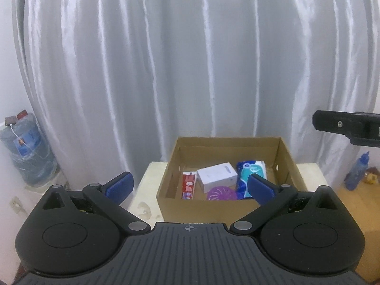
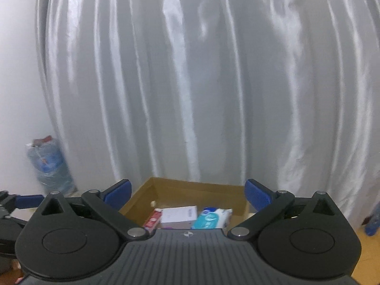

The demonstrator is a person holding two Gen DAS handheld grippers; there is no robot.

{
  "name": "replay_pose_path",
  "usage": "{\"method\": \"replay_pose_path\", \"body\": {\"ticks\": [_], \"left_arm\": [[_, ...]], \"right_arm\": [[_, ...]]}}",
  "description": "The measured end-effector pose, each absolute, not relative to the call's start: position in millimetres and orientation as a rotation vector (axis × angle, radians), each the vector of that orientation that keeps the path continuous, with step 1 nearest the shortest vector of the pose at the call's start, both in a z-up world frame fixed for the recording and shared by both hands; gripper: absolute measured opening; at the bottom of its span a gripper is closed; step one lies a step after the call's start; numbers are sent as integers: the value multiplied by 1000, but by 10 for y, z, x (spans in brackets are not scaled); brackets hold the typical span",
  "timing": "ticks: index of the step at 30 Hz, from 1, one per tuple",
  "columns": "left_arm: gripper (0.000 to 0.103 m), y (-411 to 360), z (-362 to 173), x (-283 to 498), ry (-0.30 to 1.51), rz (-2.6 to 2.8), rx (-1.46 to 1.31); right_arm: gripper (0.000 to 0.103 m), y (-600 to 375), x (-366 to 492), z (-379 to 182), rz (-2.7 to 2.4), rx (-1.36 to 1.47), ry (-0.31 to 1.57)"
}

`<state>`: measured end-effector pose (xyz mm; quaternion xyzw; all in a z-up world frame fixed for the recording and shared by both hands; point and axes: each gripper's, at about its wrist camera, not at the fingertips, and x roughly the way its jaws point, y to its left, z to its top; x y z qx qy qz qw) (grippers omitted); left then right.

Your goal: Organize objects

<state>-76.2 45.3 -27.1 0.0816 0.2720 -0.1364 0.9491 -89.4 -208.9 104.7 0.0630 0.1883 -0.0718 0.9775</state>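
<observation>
Nearest the lens in the left wrist view, the left gripper (image 1: pixel 188 184) hangs above the near wall of a cardboard box (image 1: pixel 206 207), its blue fingers (image 1: pixel 118 185) spread wide with nothing between them. The box sits on a pale table (image 1: pixel 147 190) in front of a white curtain (image 1: pixel 190 59), likely so that loose items can be gathered into one container. Inside lie a red toothpaste box (image 1: pixel 189 185) at the left, a white carton (image 1: pixel 217 176) in the middle, a teal tissue pack (image 1: pixel 250 171) at the right, and a purple round disc (image 1: pixel 222 193) nearer the front wall. All four rest flat on the floor of the box, which suggests the sorting is largely done. The right gripper (image 2: pixel 187 191) also stands fully spread and empty, raised over the same box and touching nothing. A water jug (image 1: pixel 26 149) stands far left by the wall.
</observation>
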Motion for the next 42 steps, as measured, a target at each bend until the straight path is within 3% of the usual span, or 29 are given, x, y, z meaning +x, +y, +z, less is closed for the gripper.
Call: {"method": "replay_pose_path", "body": {"ticks": [11, 27, 42], "left_arm": [[103, 479, -452, -619, 618, -245, 189], [103, 616, -846, -258, 784, -233, 130], [103, 596, -1019, -42, 830, -224, 154]], "right_arm": [[103, -1895, -965, 922, -148, 64, 378], [103, -1889, -650, 492, -177, 178, 643], [103, -1886, -439, 299, -196, 197, 726]]}}
